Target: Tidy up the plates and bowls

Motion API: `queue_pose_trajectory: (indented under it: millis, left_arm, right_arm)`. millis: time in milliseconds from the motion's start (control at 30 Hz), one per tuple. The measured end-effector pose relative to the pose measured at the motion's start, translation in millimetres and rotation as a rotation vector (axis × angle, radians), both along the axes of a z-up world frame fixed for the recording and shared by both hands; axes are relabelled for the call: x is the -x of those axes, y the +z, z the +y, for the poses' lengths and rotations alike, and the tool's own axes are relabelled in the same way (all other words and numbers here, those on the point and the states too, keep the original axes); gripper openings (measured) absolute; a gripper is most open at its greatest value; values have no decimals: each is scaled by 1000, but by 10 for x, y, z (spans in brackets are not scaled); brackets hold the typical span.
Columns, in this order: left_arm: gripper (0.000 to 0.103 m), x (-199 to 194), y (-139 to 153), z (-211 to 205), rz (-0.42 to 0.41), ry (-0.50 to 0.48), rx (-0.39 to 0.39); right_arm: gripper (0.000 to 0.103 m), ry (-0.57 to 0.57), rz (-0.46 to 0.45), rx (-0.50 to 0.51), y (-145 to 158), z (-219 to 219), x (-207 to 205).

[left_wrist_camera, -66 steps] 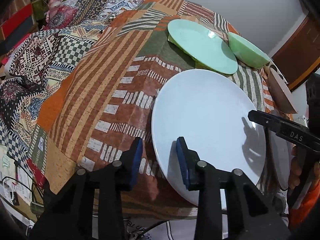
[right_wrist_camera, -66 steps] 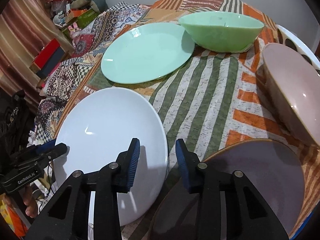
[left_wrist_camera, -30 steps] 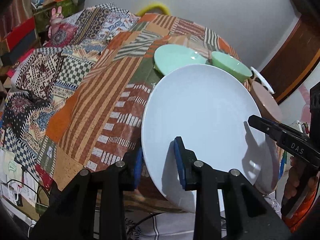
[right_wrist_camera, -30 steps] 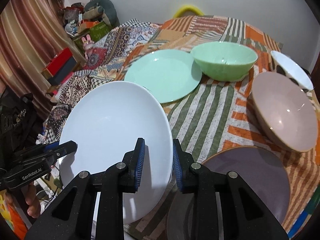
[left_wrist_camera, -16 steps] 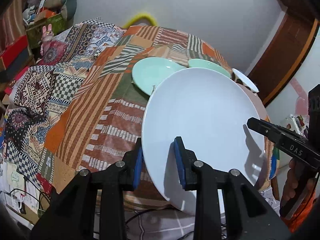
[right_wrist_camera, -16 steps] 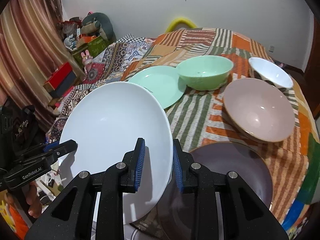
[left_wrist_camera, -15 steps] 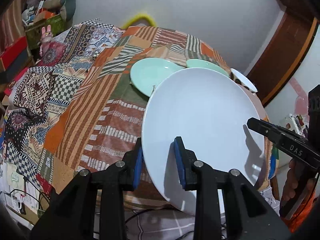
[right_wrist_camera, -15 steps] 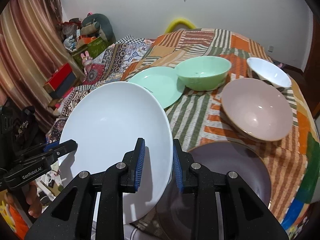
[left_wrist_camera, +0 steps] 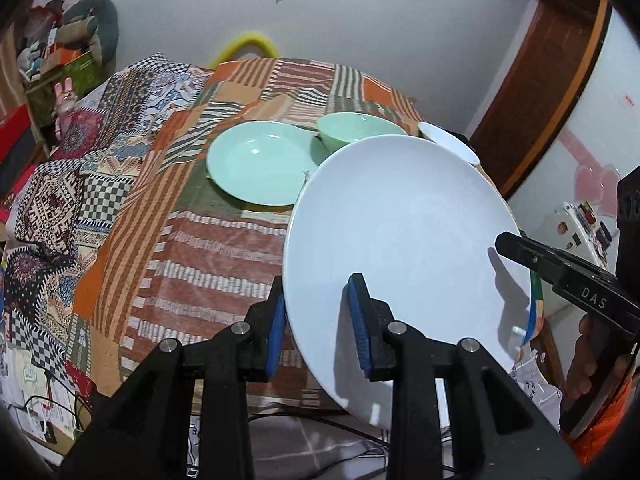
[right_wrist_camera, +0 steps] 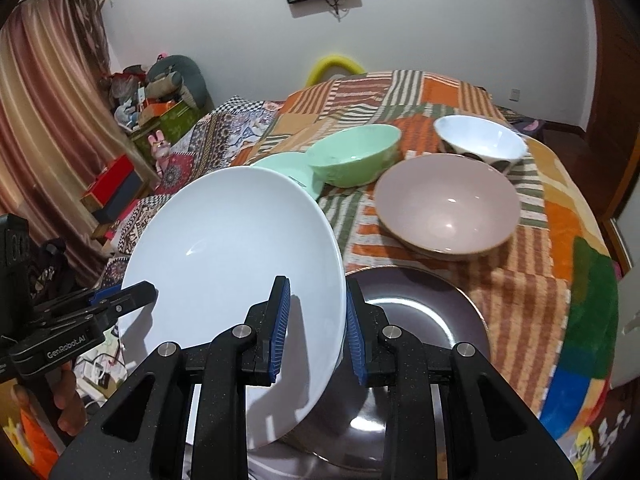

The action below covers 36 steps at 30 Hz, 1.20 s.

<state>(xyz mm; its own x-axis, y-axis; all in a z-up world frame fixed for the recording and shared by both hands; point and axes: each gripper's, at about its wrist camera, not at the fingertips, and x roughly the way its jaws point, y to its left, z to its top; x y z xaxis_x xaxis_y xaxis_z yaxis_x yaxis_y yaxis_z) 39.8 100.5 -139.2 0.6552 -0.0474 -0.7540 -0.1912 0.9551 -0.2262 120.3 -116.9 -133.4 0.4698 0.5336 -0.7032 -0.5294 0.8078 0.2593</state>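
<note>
Both claws pinch the white plate [right_wrist_camera: 224, 256] by opposite rims: left claw [left_wrist_camera: 318, 320] nearly closed on its near-left edge, right claw [right_wrist_camera: 314, 326] clamped on the other edge. The plate hangs tilted above the dark plate [right_wrist_camera: 420, 320], clear of the tabletop [left_wrist_camera: 224, 248]. Risk: thin rim grips may slip, or uneven hands could twist it free; dropping, it would strike the dark plate.
</note>
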Motion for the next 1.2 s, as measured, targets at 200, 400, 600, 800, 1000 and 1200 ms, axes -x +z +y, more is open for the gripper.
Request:
queue_pose_trajectory:
  millis: [200,400,600,800,1000,1200]
  left_arm:
    - [30,-78,-11,-167,14,-39,-3]
    - [30,-166,-41,-316,35,-80,-8]
    - [30,-256,-118,-469,64,-111,-21]
    - [30,-338,-233,-588,105,-142,-23]
    - [30,-434,-357,-694,148,-175,-38]
    - [30,-527,-517,-758,195,-190,-38]
  right_arm:
    - [25,-34,0,-7,-8,-213,15]
    - [25,-69,11,-16,-46,-421,20]
    - [25,-100,38,-19,-136,-585,18]
    - [25,-123,68,-17,-240,-726,24]
    - [25,-145,103,-10,-360,-825,13]
    - [25,-163,144,0,-505,-888,-4]
